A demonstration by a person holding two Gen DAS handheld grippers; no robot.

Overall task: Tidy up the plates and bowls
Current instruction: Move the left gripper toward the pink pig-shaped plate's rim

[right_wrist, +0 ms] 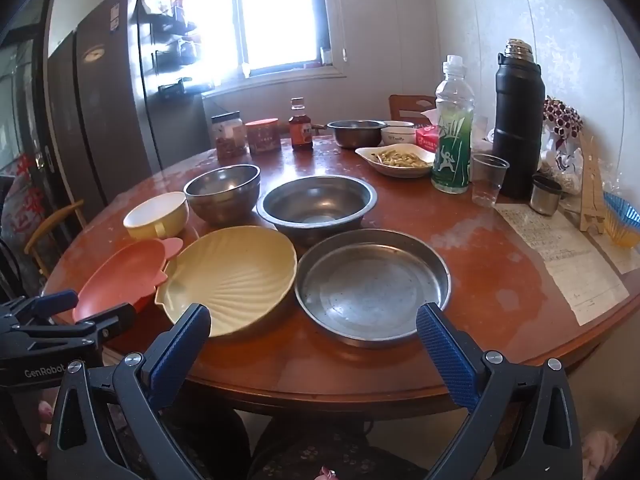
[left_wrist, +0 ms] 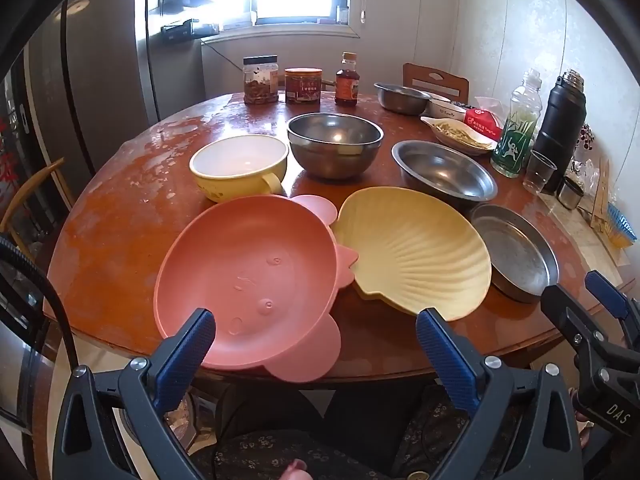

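Dishes spread ahead, both tongs gaping empty.
Left gripper (left_wrist: pixel 316 334) hangs over pink plate (left_wrist: pixel 248 276); right gripper (right_wrist: pixel 314 330) faces shell plate (right_wrist: pixel 232 280) and steel pan (right_wrist: pixel 372 288). Overhanging pink plate may tip if nudged.

dishes crowd near edge, bare table (right_wrist: pixel 500 272) right

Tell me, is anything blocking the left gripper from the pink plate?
No. The left gripper is open just in front of the pink plate at the table's near edge, with nothing visible between them.
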